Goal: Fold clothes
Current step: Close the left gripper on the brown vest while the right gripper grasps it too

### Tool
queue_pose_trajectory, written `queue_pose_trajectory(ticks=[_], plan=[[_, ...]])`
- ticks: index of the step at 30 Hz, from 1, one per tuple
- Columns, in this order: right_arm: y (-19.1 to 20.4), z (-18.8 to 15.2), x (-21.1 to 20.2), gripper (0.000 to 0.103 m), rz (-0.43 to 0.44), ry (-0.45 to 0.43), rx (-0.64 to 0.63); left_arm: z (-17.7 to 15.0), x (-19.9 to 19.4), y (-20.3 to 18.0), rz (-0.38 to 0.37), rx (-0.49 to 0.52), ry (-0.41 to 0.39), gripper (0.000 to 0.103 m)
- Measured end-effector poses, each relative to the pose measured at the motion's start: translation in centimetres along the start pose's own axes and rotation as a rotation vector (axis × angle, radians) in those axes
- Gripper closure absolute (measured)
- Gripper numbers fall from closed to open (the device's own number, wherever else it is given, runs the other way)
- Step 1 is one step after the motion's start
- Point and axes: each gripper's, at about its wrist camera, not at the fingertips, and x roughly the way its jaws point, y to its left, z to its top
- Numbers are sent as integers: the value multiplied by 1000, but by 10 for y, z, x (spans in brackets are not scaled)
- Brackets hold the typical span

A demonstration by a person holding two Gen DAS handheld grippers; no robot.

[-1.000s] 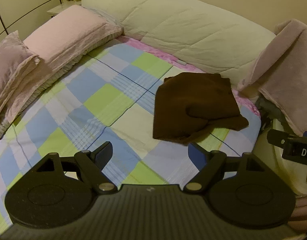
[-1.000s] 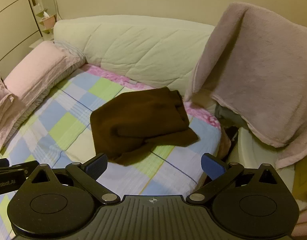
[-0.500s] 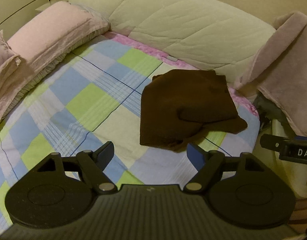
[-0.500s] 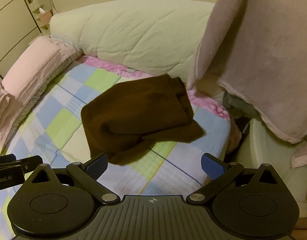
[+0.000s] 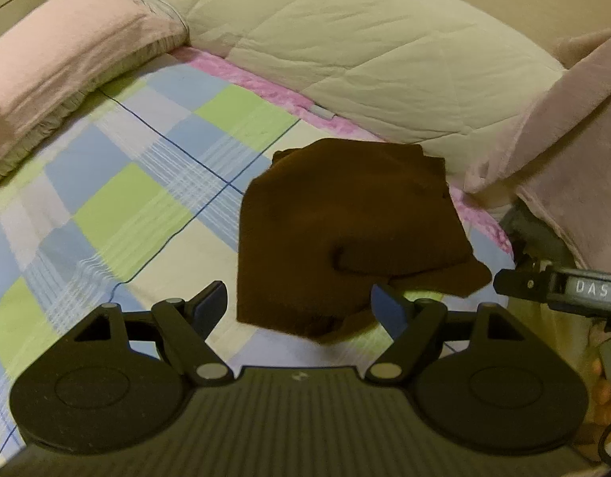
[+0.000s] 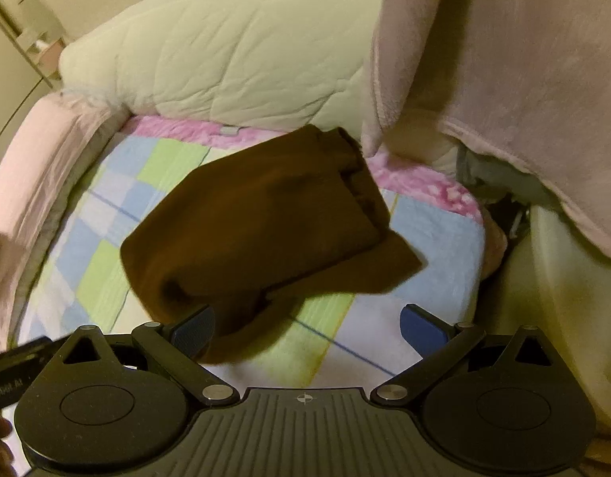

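Note:
A dark brown garment lies loosely folded on the checked bedsheet, near the bed's far right corner. In the left wrist view my left gripper is open, its blue-padded fingertips straddling the garment's near edge just above it. In the right wrist view the same brown garment lies ahead and to the left. My right gripper is open, its left fingertip over the garment's near corner and the right one over bare sheet. Nothing is held.
A pale quilted duvet is bunched along the far side. Pink pillows lie at the left. A pink blanket hangs over something at the right, beside the bed's edge. The right gripper's body shows at the left view's right edge.
Both grippers have moved forward and down toward the brown garment, which now looks larger and sits between their fingertips. The garment itself has not moved.

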Motion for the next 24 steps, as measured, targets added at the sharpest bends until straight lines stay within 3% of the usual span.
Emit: queue_pose_trajectory(ticks=[3,16,18,19,21,23,24], plan=[[-10,10,20,15,21,22,70,7,22,1,-14,6,24,26],[-63,24,106,15,154,94,512,17,108,18,-26,-23,125,26],[-67,25,117,17,168,98,545,18,115,21,-46,-36,125,30],[-68,25,123,33,174,100,559,18,118,23,-61,-42,125,39],[-70,26,134,54,186,116,578,19,125,24,-102,-52,130,58],[-67,29,143,71,197,140,571,22,130,24,-143,-47,142,88],[-64,30,143,97,200,136,556,23,129,22,-162,-41,136,94]])
